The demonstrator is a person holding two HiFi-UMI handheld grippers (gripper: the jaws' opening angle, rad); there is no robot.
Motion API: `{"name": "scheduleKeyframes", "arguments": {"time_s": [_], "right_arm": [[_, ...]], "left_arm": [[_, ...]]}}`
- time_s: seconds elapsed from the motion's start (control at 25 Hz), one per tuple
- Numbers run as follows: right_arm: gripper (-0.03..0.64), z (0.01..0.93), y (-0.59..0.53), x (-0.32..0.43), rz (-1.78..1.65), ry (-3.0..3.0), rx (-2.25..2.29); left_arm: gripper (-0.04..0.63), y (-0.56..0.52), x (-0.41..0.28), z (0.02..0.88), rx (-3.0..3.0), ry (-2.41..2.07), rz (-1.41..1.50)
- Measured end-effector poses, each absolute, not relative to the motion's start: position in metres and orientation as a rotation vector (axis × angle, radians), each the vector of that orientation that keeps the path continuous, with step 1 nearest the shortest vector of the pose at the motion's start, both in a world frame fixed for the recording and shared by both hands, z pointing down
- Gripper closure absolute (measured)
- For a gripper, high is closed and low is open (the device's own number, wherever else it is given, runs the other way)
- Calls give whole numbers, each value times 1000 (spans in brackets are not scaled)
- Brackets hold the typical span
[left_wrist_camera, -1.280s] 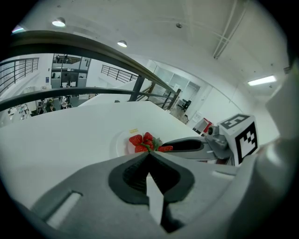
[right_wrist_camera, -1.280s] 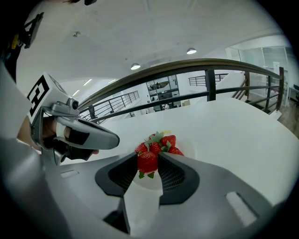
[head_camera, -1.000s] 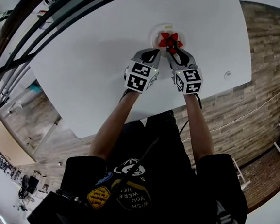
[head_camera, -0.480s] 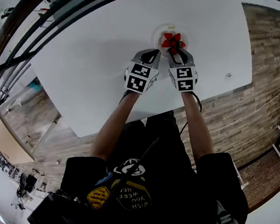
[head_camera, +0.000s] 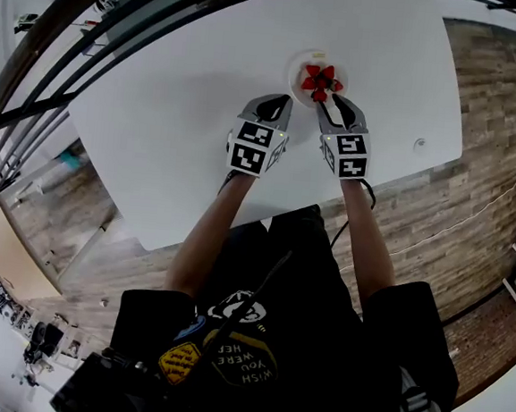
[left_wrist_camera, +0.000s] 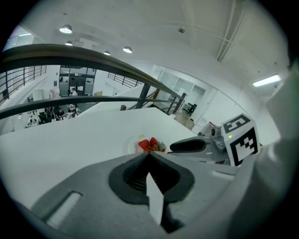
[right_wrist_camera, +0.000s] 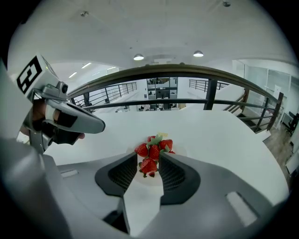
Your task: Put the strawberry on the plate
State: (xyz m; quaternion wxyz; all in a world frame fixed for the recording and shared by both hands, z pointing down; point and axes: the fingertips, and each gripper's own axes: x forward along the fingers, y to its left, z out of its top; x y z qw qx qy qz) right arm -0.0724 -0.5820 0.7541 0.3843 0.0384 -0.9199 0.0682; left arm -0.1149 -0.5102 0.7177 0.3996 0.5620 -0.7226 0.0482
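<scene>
Several red strawberries [head_camera: 318,79] lie heaped on a small white plate [head_camera: 294,76] at the far middle of the white table. My right gripper [head_camera: 328,104] stands just short of the plate. Its jaws have just been opening and are open. In the right gripper view the nearest strawberry [right_wrist_camera: 148,165] rests on the plate [right_wrist_camera: 181,150] just beyond the tips of the right gripper [right_wrist_camera: 149,155], and the pads do not press it. My left gripper [head_camera: 280,104] hovers to the plate's left with its jaws shut and nothing held. From the left gripper [left_wrist_camera: 148,154] the strawberries [left_wrist_camera: 150,144] show ahead.
The white table [head_camera: 177,104] spreads wide to the left of the plate. Its near edge [head_camera: 238,230] runs by the person's body, and wooden floor lies to the right. A small round fitting [head_camera: 418,144] sits near the table's right edge. Dark railings run beyond the far side.
The right gripper has drawn back a little from the strawberries toward the person and its jaws stand wider. The left gripper has shifted slightly. The strawberries stay on the plate.
</scene>
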Motion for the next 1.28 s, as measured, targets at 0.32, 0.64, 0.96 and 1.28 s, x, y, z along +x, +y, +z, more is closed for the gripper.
{"name": "scheduleKeyframes", "arguments": {"time_s": [0.32, 0.64, 0.96, 1.28], "right_arm": [[534, 684, -583, -42, 183, -2472, 136], [594, 619, -579, -11, 229, -2619, 184], [611, 568, -561, 31, 276, -2689, 283], [614, 511, -498, 73, 259, -2772, 342]], "left_arm": [[595, -501, -104, 666, 1450, -1918, 122], [595, -485, -80, 617, 1477, -2002, 136], [595, -455, -46, 564, 1574, -2030, 142], [595, -407, -10, 518, 1688, -2050, 79]]}}
